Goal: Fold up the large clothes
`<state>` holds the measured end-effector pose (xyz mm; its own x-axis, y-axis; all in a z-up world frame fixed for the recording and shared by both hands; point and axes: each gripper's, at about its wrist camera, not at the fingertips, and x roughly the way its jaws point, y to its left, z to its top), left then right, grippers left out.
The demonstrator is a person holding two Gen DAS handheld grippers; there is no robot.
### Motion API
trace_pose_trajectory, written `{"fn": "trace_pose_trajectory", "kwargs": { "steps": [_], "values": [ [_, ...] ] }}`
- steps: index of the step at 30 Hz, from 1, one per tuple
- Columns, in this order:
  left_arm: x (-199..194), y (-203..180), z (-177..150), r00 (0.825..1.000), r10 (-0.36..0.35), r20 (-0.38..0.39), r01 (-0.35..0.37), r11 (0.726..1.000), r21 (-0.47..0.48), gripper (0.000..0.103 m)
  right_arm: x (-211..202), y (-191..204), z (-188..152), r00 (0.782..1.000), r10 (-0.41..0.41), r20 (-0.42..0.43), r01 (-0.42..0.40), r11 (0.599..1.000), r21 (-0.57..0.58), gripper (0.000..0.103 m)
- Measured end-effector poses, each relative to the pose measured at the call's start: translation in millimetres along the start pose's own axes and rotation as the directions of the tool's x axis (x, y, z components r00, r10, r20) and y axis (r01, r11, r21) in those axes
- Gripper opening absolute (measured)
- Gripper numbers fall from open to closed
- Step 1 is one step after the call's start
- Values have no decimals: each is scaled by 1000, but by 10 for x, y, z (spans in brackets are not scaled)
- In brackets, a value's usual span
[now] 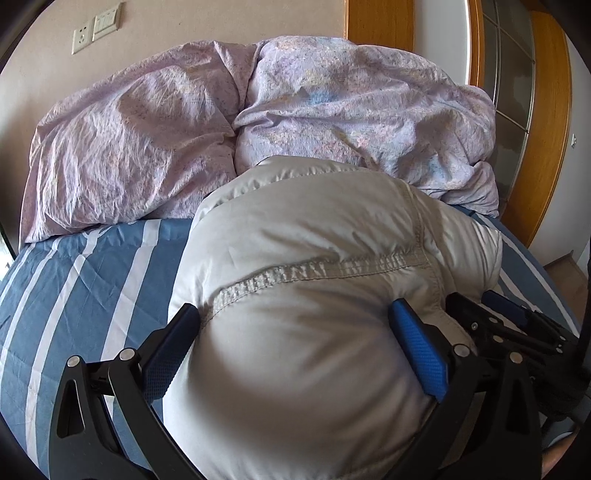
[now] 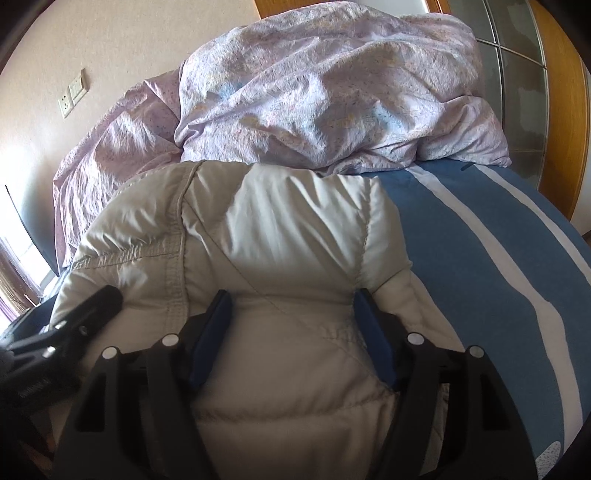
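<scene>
A: Right, start at the grippers. What has the left gripper (image 1: 293,325) got?

B: A thick bulge of the pale grey puffer jacket (image 1: 314,258). Its blue pads (image 1: 421,354) stand wide apart and the padded cloth fills the whole gap between them, pressing against both. The jaws are clamped on it at a broad spread.

A: And the right gripper (image 2: 291,317)?

B: The same, on a narrower bunch of the same jacket. Both its pads (image 2: 212,332) sit against the quilted fabric, which swells out above and below them. The two tools are close side by side; each shows at the edge of the other's view.

A: Where does the jacket lie?

B: Bundled up on the bed, on a blue sheet with white stripes (image 1: 85,280), near the front edge. A stitched seam runs across its top. Its far end touches a crumpled lilac duvet (image 1: 147,129) with a small floral print, heaped along the back of the bed.

A: And the room?

B: A beige wall behind the duvet, with a wall socket (image 1: 81,37) and a light switch (image 1: 107,18) next to it. To the right, a wooden frame (image 1: 546,129) holds frosted glass panes. Bright daylight comes in at the left.
</scene>
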<state>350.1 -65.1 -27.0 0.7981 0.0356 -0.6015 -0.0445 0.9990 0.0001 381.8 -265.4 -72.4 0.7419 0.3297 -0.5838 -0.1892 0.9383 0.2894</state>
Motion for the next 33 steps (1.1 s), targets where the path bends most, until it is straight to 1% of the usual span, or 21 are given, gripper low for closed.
{"fn": "trace_pose_trajectory", "kwargs": {
  "steps": [6,10,12,14,16,18,20,22,24,26,28,31,33],
  "values": [
    [1,-53,-74,998,36,47,-36,999,4,102,19,-48,-2,1000,30,0,-30,999,26,68],
    [-36,-27,-53,999,25,43,-25,1000,-1,102,7,-11,6,1000,13,-7,-13,1000,12,68],
    [-130,37,-42,999,-6,36,6,1000,-7,102,-61,33,26,1000,-12,-27,12,1000,13,69],
    [-254,132,-41,998,-39,41,40,999,-19,102,-176,37,45,999,-9,-45,10,1000,26,76],
    [-397,279,-26,997,-59,53,61,998,-34,102,-330,-12,56,999,2,-49,0,999,51,79],
    [-495,458,3,995,-81,55,84,995,-61,102,-518,-147,81,999,9,-43,-5,994,105,83],
    [-540,648,27,992,-119,31,121,989,-88,102,-658,-340,126,998,33,-47,-24,985,171,91],
    [-536,863,39,989,-150,-5,149,981,-126,102,-716,-507,161,996,61,-64,-44,972,231,95],
    [-509,1025,28,983,-182,-33,175,971,-163,102,-717,-704,182,988,123,-97,-87,946,311,97],
    [-474,1152,10,974,-221,-56,207,959,-193,102,-657,-847,189,972,186,-143,-120,917,379,98],
    [-443,1204,-5,962,-263,-78,243,948,-204,102,-568,-924,192,957,219,-190,-124,901,416,98],
    [-428,1171,-30,949,-302,-95,280,940,-194,102,-450,-966,161,936,260,-239,-134,887,442,98],
    [-415,1087,-53,945,-310,-106,291,943,-164,102,-331,-974,117,907,315,-278,-156,868,471,98]
  ]
}}
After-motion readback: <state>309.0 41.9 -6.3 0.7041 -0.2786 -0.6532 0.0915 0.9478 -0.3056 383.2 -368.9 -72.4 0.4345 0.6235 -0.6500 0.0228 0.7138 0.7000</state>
